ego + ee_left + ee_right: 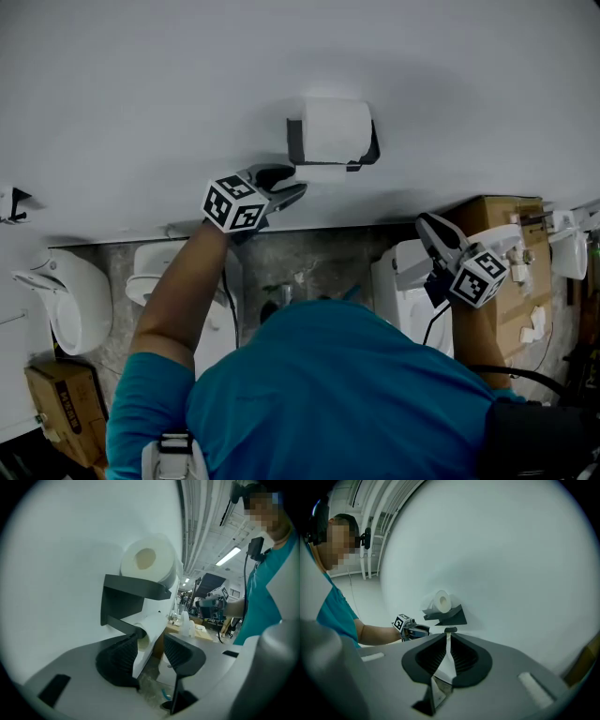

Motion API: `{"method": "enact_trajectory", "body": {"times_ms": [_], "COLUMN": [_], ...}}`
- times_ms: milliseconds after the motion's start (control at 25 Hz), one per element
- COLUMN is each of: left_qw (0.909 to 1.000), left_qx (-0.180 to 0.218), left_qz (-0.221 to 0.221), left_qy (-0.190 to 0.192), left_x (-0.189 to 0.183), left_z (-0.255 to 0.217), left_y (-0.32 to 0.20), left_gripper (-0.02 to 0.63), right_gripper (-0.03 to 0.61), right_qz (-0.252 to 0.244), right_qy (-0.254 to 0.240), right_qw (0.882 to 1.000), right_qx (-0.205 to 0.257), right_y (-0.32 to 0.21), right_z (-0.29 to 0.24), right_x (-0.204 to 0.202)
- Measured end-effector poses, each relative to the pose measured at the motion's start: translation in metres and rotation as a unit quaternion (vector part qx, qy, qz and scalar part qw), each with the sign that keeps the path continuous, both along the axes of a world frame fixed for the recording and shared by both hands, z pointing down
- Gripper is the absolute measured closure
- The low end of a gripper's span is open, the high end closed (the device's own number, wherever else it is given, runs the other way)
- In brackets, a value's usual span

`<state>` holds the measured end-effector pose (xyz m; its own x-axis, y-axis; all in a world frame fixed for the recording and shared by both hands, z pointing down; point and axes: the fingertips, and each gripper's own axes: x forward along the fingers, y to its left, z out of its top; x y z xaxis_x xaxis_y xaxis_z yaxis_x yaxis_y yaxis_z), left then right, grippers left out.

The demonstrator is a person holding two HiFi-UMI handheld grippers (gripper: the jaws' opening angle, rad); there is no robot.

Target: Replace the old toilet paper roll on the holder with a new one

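A dark holder [296, 141] is fixed to the white wall, and a full white toilet paper roll [335, 127] rests on its top shelf [136, 587]. Below the shelf a thin white roll [151, 626] slants down from the bracket. My left gripper [298, 185] is at the holder's lower left. Its jaws stand open around the lower end of that thin roll, which lies against the left pad [118, 657]. My right gripper [425, 225] hangs well to the right and lower, away from the wall. In the right gripper view it [449, 641] is shut on a white strip of paper [446, 663].
White toilets [70, 298] [412, 286] stand on the floor below the wall. A cardboard box [511, 220] sits at the right and a smaller one [58, 401] at the lower left. A small black hook [15, 201] is on the wall at far left.
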<state>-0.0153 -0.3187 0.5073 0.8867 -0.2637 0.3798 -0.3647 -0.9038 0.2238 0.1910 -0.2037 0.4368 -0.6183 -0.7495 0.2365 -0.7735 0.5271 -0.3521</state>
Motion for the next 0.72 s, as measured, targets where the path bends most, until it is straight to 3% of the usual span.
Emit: {"method": "enact_trajectory", "body": {"times_ms": [480,720], "left_qw": [0.9991,0.9991], "left_qx": [-0.021,-0.036], "left_qz": [-0.006,0.006], "left_qy": [-0.036,-0.023], "left_x": [0.002,0.011], "left_z": [0.008,0.004], "left_y": [0.001,0.009], "left_gripper": [0.445,0.476], "right_gripper": [0.575,0.575], "right_qz": [-0.005,-0.003], "right_qy": [-0.011,-0.015], "right_qw": [1.0,1.0], "right_qx": [-0.003,-0.007], "right_y": [-0.01,-0.014], "right_z": [0.003,0.003], "right_x": [0.001,0.005]}}
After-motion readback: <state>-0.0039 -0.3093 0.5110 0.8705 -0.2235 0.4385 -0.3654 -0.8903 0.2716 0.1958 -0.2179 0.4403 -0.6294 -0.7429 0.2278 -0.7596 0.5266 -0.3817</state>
